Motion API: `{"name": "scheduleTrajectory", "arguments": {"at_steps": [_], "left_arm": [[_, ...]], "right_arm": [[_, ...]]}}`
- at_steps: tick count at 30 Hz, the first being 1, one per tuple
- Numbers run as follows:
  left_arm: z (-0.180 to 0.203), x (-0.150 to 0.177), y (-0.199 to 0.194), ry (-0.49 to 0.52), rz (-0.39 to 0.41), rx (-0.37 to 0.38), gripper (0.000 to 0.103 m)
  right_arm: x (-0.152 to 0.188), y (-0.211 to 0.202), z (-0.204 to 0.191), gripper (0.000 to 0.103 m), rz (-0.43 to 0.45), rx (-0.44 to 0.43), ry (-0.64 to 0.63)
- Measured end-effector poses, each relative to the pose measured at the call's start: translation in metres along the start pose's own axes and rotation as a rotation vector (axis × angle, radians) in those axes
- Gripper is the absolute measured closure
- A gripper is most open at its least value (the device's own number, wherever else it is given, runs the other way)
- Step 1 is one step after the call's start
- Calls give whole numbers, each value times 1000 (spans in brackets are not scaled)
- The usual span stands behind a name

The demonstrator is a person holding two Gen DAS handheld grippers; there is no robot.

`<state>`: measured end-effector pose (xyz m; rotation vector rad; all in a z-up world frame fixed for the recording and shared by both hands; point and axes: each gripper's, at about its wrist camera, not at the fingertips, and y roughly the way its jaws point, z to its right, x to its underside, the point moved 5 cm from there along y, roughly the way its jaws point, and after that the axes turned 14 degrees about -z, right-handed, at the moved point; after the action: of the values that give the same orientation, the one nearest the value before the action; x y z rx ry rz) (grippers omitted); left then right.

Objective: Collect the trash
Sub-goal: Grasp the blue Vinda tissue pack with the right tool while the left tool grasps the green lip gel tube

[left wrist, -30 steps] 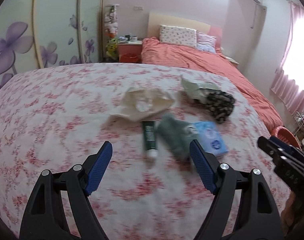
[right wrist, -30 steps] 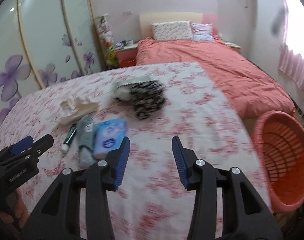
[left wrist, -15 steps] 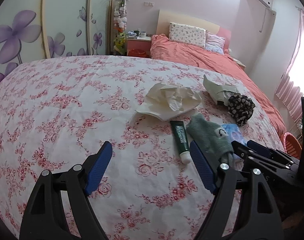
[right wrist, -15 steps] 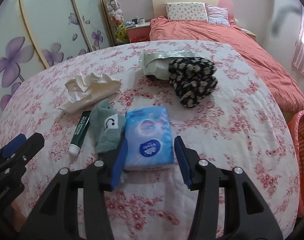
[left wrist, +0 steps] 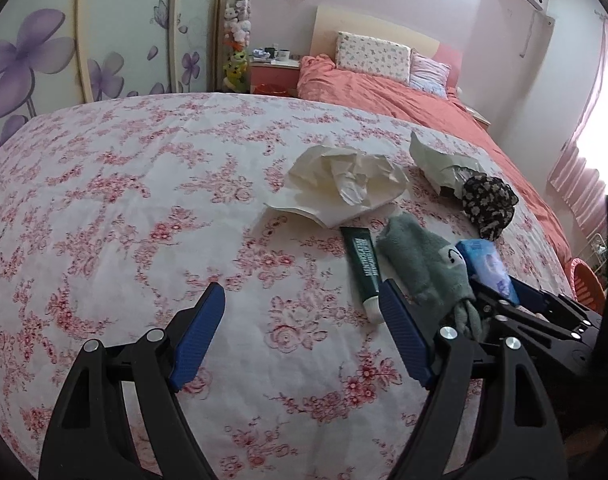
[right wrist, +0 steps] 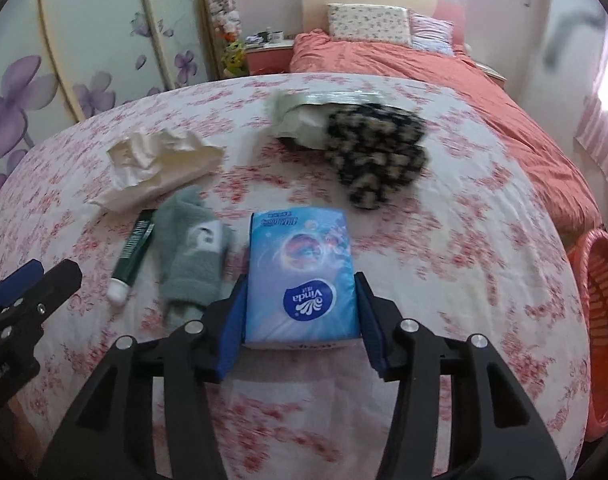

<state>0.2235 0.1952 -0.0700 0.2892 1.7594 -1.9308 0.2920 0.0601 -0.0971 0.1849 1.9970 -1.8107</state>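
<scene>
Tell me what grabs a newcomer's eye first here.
The blue tissue pack sits between the right gripper fingers, on the floral bedspread. Left of it lie a grey sock, a green tube and crumpled paper. An orange basket stands at the bed's right edge.

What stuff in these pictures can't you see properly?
- Orange basket: cut off by the right wrist view's edge; its inside is mostly out of sight.
- Blue tissue pack: in the left wrist view, partly behind the right gripper.
- Whether the right gripper squeezes the pack or only straddles it: unclear.
- Grey-green bag: the flowery black cloth covers its opening.
- Nightstand things: too small.
</scene>
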Motion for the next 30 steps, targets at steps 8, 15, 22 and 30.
{"name": "scheduleTrajectory", "arguments": {"at_steps": [8, 15, 22, 30], "left_arm": [[24, -4, 15, 61, -25, -16, 30], [37, -8, 31, 59, -68, -17, 47], [45, -9, 34, 52, -65, -39, 59], [55, -9, 35, 56, -61, -50, 76]], "right_arm": [[9, -18, 50, 53, 48, 26, 103], [13, -24, 61, 53, 63, 13, 112], [18, -24, 66, 53, 60, -1, 123], [21, -23, 72, 53, 59, -6, 138]]}}
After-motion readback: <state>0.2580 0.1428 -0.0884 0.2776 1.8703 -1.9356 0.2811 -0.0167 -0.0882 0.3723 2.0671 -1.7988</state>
